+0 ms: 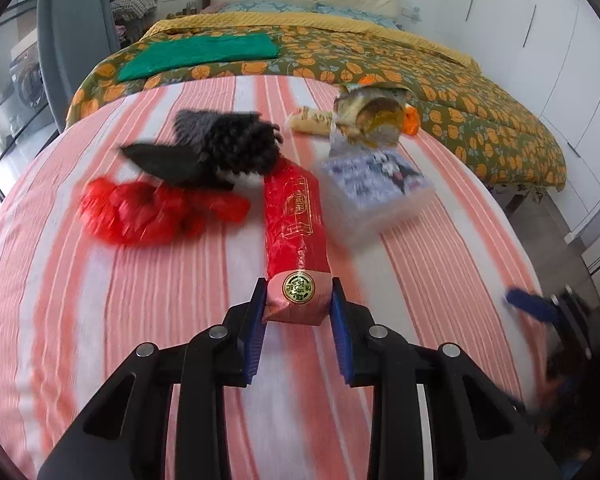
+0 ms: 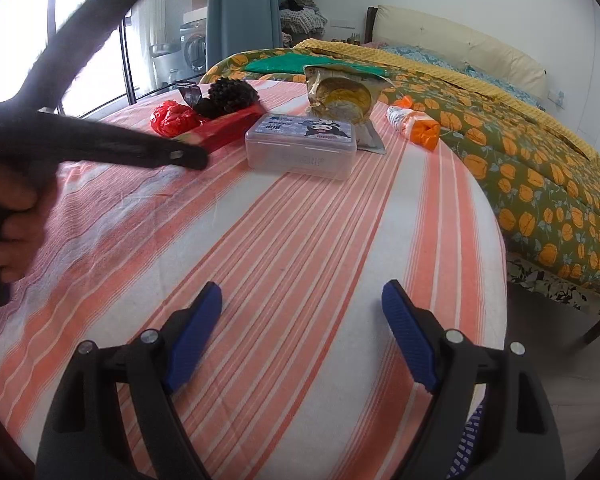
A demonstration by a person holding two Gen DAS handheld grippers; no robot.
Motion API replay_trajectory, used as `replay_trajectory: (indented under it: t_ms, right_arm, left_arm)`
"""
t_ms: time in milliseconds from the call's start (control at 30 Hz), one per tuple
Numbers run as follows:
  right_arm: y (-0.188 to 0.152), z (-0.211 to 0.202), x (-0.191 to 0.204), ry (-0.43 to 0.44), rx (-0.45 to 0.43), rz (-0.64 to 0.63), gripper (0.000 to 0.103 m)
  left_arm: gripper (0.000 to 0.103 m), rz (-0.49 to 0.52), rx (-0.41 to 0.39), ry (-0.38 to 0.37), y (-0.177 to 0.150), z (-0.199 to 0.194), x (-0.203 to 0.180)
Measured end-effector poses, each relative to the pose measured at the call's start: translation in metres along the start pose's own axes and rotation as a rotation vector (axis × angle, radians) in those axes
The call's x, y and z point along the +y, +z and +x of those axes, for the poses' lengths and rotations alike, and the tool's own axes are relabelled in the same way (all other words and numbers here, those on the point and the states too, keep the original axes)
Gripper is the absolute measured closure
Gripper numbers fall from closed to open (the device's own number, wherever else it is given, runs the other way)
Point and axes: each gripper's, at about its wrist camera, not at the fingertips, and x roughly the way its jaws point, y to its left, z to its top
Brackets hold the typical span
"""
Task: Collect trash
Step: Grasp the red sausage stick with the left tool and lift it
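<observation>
While the left gripper (image 1: 299, 308) pinches the near end of the long red packet (image 1: 294, 224), its two blue pads press on each side of the end with the gold round sticker. That packet lies on the striped cloth (image 1: 140, 320), and I will use it as the landmark.

Left of the packet sits a crumpled red plastic bag (image 1: 148, 212). Just behind the packet's far end is a dark fuzzy thing (image 1: 220, 144) (blurred, so I cannot say what it is). Right of the packet is a clear plastic box (image 1: 376, 192), and behind that box stand an open foil pouch (image 1: 370, 120) and a small wrapped snack (image 1: 310, 120).

I think the packet is light and a bit crinkly. Its wrapper looks shiny, so it may slip. The end is a fair place to hold, but the long part could droop, so a hold nearer the middle might be steadier.

Well away from the packet, the right gripper (image 2: 302, 332) hangs over bare cloth with its fingers spread wide and nothing between them.
</observation>
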Motion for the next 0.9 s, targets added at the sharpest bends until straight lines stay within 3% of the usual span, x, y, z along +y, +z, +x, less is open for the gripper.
replay_trajectory:
  t_ms: [233,267,300,367,567,633,767,867,900]
  right_arm:
    - [0.000,0.000,0.000,-0.004,0.000,0.000,0.023]
    - [0.000,0.001,0.000,-0.003,0.000,0.002,0.023]
    - [0.000,0.001,0.000,-0.003,0.001,0.005,0.023]
    - [-0.001,0.001,-0.002,0.001,0.003,0.017,0.023]
    - [0.000,0.001,-0.010,0.026,0.037,0.074,0.019]
    - [0.006,0.003,-0.011,0.032,0.066,0.070,0.019]
    - [0.038,0.012,-0.023,0.066,0.073,0.109,0.018]
    - [0.072,0.031,-0.039,0.079,0.066,0.157,0.018]
    - [0.083,0.040,-0.045,0.089,0.073,0.184,0.019]
  left_arm:
    - [0.071,-0.027,0.056,-0.032,-0.073,-0.043,0.010]
    - [0.065,-0.025,0.045,-0.031,-0.077,-0.046,0.010]
    - [0.059,-0.016,0.035,-0.032,-0.078,-0.047,0.010]
    - [0.035,-0.007,0.013,-0.021,-0.075,-0.046,0.009]
    - [0.031,0.051,-0.043,0.028,-0.060,-0.035,0.002]
    - [0.038,0.038,-0.033,0.030,-0.057,-0.028,0.006]
    - [0.069,0.033,-0.028,0.060,-0.055,-0.024,0.013]
    - [0.082,-0.003,-0.035,0.060,-0.054,-0.029,0.023]
    - [0.083,-0.025,-0.036,0.066,-0.054,-0.030,0.029]
